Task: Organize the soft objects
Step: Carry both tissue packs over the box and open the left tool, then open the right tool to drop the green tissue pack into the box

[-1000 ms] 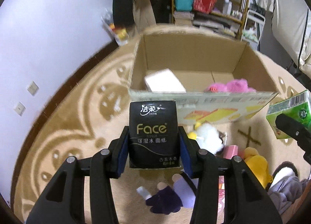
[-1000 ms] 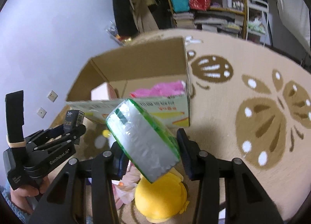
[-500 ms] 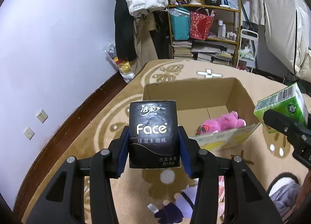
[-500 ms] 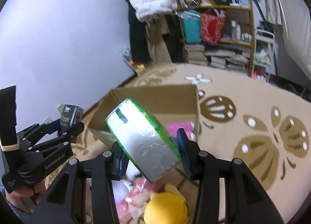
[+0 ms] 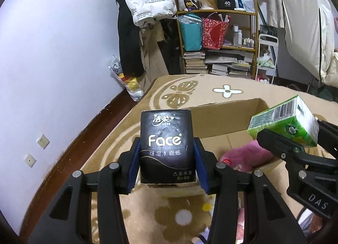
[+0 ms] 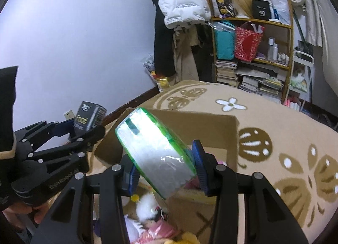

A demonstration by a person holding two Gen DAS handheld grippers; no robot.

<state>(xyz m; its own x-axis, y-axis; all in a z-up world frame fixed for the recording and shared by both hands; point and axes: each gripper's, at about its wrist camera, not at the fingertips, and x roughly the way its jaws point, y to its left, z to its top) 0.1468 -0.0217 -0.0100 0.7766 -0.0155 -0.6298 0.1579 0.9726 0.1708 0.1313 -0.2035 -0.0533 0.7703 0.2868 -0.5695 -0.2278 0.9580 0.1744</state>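
My left gripper is shut on a black tissue pack marked "Face", held upright above the rug. My right gripper is shut on a green tissue pack, tilted, its silvery face toward the camera. That green pack also shows at the right of the left wrist view, and the black pack at the left of the right wrist view. An open cardboard box lies beyond both packs, with a pink plush toy inside.
Loose plush toys, white and yellow, lie on the beige patterned rug below the grippers. A cluttered shelf with bags and books stands at the back. A white wall runs along the left.
Both grippers have risen and tipped up with their packs still gripped. The box now sits lower and smaller in both views, and the shelf has come into view.
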